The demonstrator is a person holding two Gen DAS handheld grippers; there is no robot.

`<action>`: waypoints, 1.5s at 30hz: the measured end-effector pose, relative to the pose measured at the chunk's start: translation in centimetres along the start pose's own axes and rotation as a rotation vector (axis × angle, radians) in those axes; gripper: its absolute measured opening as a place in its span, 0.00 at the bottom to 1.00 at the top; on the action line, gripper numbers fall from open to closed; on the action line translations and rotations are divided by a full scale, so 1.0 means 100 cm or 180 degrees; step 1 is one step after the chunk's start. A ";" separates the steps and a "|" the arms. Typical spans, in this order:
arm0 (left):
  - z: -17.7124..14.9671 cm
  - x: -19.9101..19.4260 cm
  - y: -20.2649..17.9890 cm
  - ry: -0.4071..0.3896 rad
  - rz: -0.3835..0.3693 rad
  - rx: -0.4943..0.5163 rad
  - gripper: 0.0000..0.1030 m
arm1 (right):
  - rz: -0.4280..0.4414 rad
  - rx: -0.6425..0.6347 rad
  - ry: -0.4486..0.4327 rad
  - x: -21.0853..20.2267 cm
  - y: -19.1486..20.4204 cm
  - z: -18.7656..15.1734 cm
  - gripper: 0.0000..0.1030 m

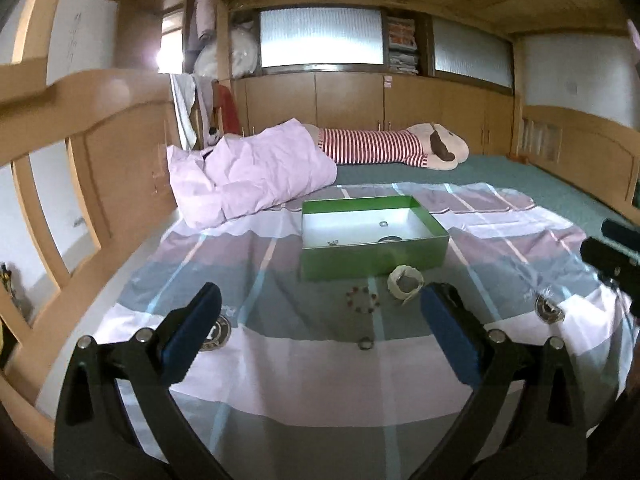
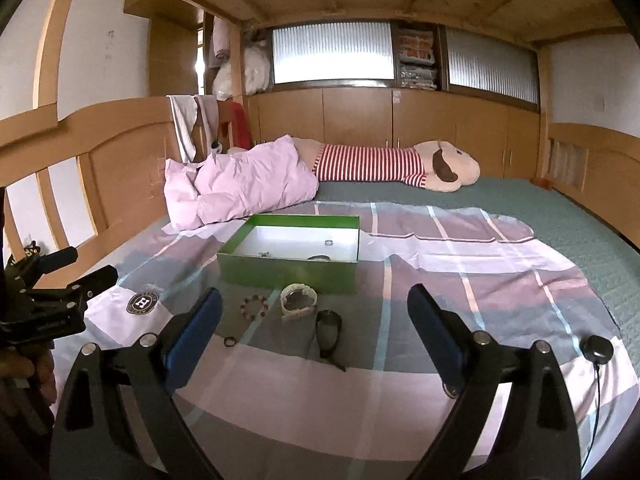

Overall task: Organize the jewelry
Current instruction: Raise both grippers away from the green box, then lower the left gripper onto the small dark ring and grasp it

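Note:
A green box (image 1: pixel 372 258) (image 2: pixel 286 270) with a white inside stands open on the checked cloth; a ring (image 1: pixel 383 224) (image 2: pixel 328 243) and other small pieces lie in it. In front of it lie a beaded bracelet (image 1: pixel 363 299) (image 2: pixel 254 306), a cream watch (image 1: pixel 405 283) (image 2: pixel 299 301), a small dark ring (image 1: pixel 365 344) (image 2: pixel 229 342) and, in the right wrist view, a black watch (image 2: pixel 329 334). My left gripper (image 1: pixel 320 316) is open and empty, above the cloth short of the bracelet. My right gripper (image 2: pixel 316 320) is open and empty, above the black watch.
The checked cloth (image 1: pixel 300 384) (image 2: pixel 480 280) covers a green bed. A pink pillow (image 1: pixel 248 176) (image 2: pixel 240 184) and a striped plush toy (image 1: pixel 384 148) (image 2: pixel 392 164) lie behind the box. A wooden bed frame (image 1: pixel 100 152) runs along the left. A black puck with a cable (image 2: pixel 598 349) lies at the right.

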State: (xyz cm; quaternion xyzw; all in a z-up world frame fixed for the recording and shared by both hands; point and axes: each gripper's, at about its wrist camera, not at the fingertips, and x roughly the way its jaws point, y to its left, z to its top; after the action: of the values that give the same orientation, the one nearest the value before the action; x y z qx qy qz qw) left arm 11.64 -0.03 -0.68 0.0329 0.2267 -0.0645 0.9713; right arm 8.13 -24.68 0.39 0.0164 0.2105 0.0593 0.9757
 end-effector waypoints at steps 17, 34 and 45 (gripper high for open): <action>-0.070 0.148 -0.048 0.1124 -0.0216 0.0225 0.61 | 0.0147 -0.0011 0.0234 0.020 0.005 -0.001 0.89; -0.091 0.213 -0.053 0.1378 -0.0244 0.0058 0.43 | 0.0240 0.0089 0.0483 0.052 -0.001 -0.001 0.89; -0.090 0.203 -0.042 0.1296 -0.0348 -0.0030 0.18 | 0.0206 0.0062 0.0505 0.055 0.002 -0.001 0.89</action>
State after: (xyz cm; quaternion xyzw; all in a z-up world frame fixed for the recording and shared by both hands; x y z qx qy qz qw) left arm 25.23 -5.61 -17.89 0.0283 0.4200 -0.1081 0.9006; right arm 13.08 -23.84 -1.94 0.0280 0.2870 0.0899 0.9533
